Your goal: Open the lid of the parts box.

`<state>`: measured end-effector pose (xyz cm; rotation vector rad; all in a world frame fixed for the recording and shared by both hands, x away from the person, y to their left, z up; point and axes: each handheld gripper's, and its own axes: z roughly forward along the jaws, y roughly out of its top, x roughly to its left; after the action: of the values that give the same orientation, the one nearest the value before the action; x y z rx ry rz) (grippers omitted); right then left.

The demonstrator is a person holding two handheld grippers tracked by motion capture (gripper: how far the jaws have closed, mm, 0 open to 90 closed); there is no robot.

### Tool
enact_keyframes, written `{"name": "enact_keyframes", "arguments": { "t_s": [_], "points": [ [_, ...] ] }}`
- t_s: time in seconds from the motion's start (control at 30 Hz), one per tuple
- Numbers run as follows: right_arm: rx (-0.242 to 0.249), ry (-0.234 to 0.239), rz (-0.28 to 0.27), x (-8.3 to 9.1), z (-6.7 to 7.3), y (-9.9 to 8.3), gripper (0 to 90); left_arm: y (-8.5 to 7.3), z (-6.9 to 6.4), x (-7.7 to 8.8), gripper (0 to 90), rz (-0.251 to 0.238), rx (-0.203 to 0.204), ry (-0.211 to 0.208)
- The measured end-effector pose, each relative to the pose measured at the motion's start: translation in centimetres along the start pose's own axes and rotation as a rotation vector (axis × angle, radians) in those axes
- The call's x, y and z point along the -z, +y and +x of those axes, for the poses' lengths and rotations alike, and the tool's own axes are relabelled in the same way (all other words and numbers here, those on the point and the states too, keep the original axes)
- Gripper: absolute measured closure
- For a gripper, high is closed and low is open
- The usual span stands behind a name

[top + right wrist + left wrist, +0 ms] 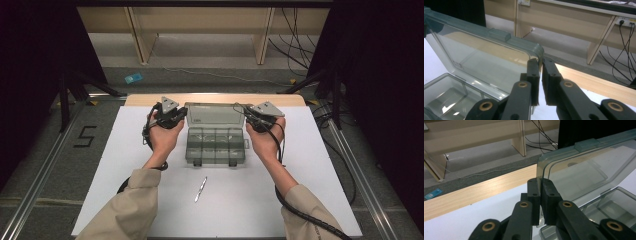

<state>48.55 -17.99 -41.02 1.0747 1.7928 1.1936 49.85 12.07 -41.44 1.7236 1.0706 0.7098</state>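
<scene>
On the white bench (130,190) sits a clear plastic box (215,146) with little rooms inside, and everything else is placed around that box. Its see-through lid (214,114) is swung up and leans back on the far side of the box, away from the person.

At the lid's left edge, the left gripper (181,113) has its two black jaws pressed together on the thin plastic rim. The left gripper view shows this pinch close up, with the lid's edge (541,173) going down between the jaws. At the lid's right edge, the right gripper (246,116) does the same, and the right gripper view shows its jaws closed on the lid's corner (537,53).

I think the lid is held at both ends so it moves evenly and does not twist or flop. Holding only the edges also keeps the jaws out of the little rooms.

Both hands reach forward, one on each side of the box. The left hand (164,135) and the right hand (265,141) curl around their handles, with the forearms in tan sleeves coming in from the near side. The wrists are tipped so the jaws point inward at the lid.

Near the box, on the person's side, a thin silver pen-like stick (200,189) lies flat on the bench, untouched. I cannot tell if the rooms hold anything.
</scene>
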Motion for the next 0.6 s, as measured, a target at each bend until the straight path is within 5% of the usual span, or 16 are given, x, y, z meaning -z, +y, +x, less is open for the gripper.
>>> {"name": "enact_keyframes", "arguments": {
  "t_s": [0.6],
  "points": [
    [-0.039,-0.003,0.021,-1.04,-0.21,-0.11,85.2,0.10,0.20,-0.69,85.7,-0.001,0.017,0.007]
  ]
}}
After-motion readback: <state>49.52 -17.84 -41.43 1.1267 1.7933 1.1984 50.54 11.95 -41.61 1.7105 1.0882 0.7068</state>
